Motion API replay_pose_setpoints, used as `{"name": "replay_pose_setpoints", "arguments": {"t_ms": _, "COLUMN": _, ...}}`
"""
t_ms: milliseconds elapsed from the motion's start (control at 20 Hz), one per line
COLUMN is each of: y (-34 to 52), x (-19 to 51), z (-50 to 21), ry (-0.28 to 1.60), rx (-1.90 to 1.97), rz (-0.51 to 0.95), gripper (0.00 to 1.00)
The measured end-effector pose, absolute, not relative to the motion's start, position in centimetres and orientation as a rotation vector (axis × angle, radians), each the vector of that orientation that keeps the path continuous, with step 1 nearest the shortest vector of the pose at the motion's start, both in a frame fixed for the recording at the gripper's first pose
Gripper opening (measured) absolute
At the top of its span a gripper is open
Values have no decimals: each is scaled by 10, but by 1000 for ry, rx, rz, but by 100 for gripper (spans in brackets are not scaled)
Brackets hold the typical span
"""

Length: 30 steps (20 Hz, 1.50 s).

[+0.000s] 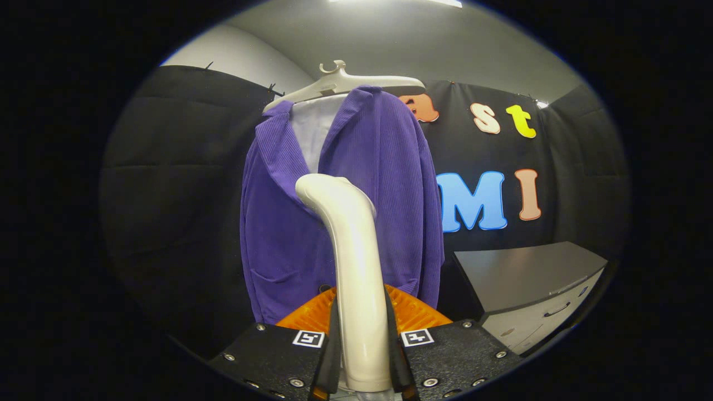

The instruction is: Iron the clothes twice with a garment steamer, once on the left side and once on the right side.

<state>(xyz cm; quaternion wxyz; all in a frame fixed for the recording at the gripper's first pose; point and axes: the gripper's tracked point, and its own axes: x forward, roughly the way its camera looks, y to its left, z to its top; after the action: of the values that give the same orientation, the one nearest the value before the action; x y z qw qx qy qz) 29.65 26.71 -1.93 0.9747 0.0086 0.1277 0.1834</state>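
A purple ribbed jacket (pixel 379 189) hangs over a pale shirt (pixel 313 131) on a cream hanger (pixel 341 83) against the black booth wall. My gripper (pixel 361 356) is shut on the cream handle of the garment steamer (pixel 351 262), both fingers pressed to its sides. The steamer rises straight ahead of the fingers and bends at its top toward the jacket's left lapel. The steamer's head faces the cloth at chest height; whether it touches the jacket I cannot tell. An orange ribbed part (pixel 415 312) sits just behind the handle, above the fingers.
A grey cabinet (pixel 529 278) with drawers stands to the right of the jacket, lower down. Black cloth wall (pixel 178 184) runs behind and to the left of the jacket.
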Motion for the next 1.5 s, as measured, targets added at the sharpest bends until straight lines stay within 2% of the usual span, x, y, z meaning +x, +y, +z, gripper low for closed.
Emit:
{"name": "replay_pose_setpoints", "arguments": {"t_ms": 900, "y": 225, "x": 240, "z": -162, "ry": 461, "rx": 28, "rz": 283, "gripper": 36}}
{"name": "replay_pose_setpoints", "arguments": {"t_ms": 1500, "y": 221, "x": 187, "z": -282, "ry": 672, "rx": -36, "rz": 300, "gripper": 36}}
